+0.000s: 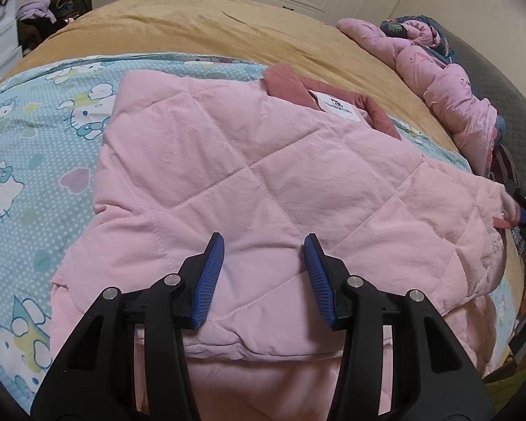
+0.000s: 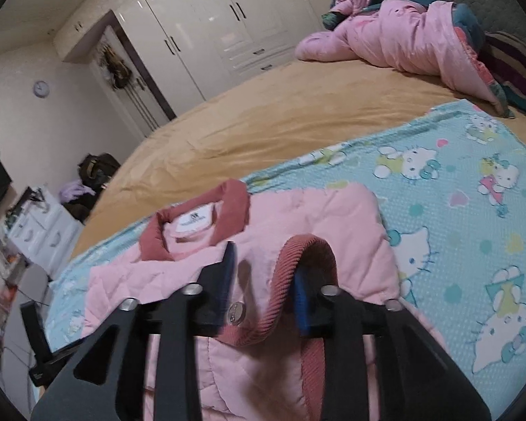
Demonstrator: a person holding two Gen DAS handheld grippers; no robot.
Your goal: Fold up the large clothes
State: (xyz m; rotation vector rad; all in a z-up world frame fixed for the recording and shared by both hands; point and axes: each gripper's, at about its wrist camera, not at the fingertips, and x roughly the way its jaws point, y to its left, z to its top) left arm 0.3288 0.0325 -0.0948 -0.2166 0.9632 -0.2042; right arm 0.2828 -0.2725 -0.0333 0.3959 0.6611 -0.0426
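Our left gripper [image 1: 264, 266] hovers half-open, gripping nothing, over the pink quilted jacket [image 1: 263, 175] lying on the cartoon-print sheet [image 1: 35, 147]. Our right gripper [image 2: 266, 273] stands open, the ribbed cuff [image 2: 298, 263] draped loosely over one finger. The collar [image 2: 235, 196] points away from us; bare tan bedspread [image 2: 263, 112] lies beyond.

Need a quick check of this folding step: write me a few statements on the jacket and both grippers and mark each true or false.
1. The pink quilted jacket lies on a cartoon-cat sheet. True.
2. The left gripper is clamped on the collar. False: its jaws stand apart over plain quilting.
3. The right gripper is open, a ribbed cuff draped over one finger. True.
4. The jacket's white label is hidden. False: it shows inside the collar.
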